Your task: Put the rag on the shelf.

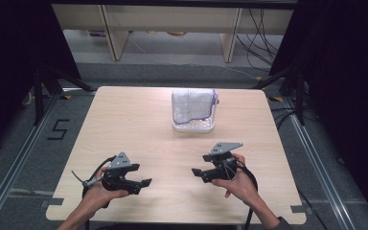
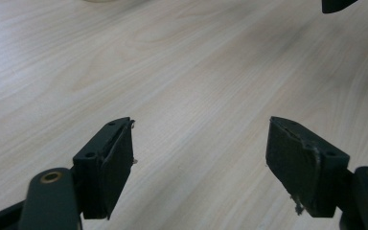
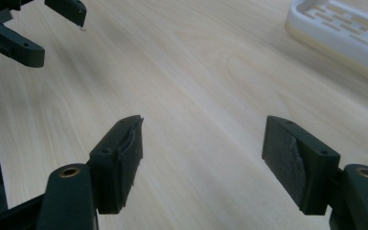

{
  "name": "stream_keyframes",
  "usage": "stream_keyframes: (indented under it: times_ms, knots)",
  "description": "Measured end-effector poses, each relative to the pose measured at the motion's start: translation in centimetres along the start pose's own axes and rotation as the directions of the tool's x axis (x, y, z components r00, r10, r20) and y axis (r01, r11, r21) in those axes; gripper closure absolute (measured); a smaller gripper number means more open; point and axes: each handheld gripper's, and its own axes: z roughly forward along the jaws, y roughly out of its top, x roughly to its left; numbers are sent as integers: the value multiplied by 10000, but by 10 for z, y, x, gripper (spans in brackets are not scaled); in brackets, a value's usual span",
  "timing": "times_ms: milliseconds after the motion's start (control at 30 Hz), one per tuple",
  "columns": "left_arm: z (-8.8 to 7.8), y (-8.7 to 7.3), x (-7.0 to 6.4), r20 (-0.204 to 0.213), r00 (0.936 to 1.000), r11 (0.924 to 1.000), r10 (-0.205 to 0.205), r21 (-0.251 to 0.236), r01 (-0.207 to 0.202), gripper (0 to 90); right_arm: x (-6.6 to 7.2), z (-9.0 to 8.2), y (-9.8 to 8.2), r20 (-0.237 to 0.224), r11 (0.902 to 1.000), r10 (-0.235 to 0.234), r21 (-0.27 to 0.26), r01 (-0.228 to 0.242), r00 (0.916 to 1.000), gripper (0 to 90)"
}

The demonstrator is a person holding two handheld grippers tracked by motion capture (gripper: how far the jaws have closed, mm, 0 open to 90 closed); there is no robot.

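Both grippers sit low over the near edge of the table (image 1: 124,120), left gripper (image 1: 144,184) and right gripper (image 1: 197,174) facing each other, jaws spread wide with nothing between them. Work looks barely started: white slotted tray (image 1: 193,125) with folded cloth (image 1: 192,104) standing in it sits untouched at the far middle, well apart from both. Reach and grasp all left to do. Only writing: a taped "5" (image 1: 57,129) on the floor, left of table.
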Motion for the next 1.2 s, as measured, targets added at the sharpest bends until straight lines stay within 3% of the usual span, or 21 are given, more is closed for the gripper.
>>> stream_keyframes:
  times_ms: [33,300,400,433,500,533,600,800,833,867,933,967,1000,1033,1100,1200]
  knots:
    - [-1,-1,0,21,9998,9997,176,153,-176,244,0,0,-2,-53,10000,-68,-33,68,10000,309]
    - [-1,-8,-11,94,9996,9995,273,134,-274,239,8,-3,-18,-193,9999,17,101,-15,9998,285]
    - [-2,-12,-12,142,9990,9984,430,349,-435,237,11,-3,-25,-209,9999,-73,122,75,9998,260]
    - [-2,-14,-14,88,9996,9993,276,266,-278,237,11,-3,-26,-289,9998,-86,173,91,9995,255]
    - [-2,-15,-14,96,9996,9993,262,247,-264,235,13,-3,-29,-266,9998,-1,189,6,9996,241]
    - [-4,-17,-14,30,9987,9977,516,428,-517,234,15,-4,-33,-226,9997,77,213,-73,9997,209]
    - [-3,-21,-16,33,9991,9983,431,402,-432,231,16,-5,-36,-183,9995,143,286,-138,9997,183]
    - [-2,-34,-24,171,9996,9988,215,439,-222,227,20,-5,-50,-352,9985,121,538,-102,9993,173]
    - [-3,-35,-23,198,9984,9968,529,582,-540,227,22,-5,-52,-420,9982,147,594,-121,9990,170]
    - [-3,-37,-26,189,9992,9985,341,419,-348,227,22,-5,-54,-343,9981,131,603,-110,9993,170]
    - [-5,-38,-25,99,9980,9959,631,636,-636,227,24,-6,-57,-275,9976,167,682,-148,9995,166]
    - [-4,-40,-28,123,9994,9985,331,441,-336,227,26,-4,-60,-236,9982,264,537,-251,9994,166]
    - [-6,-41,-26,148,9977,9954,662,682,-670,227,27,-6,-61,-272,9962,204,855,-180,9994,166]
    - [-6,-42,-27,104,9974,9946,718,741,-724,227,28,-6,-62,-305,9961,142,874,-115,9994,166]
    - [-5,-44,-29,183,9986,9970,505,577,-515,227,29,-6,-64,-268,9957,-48,922,73,9996,166]
    - [-6,-44,-29,169,9976,9953,669,685,-679,227,31,-4,-66,-258,9966,1,821,20,9997,167]
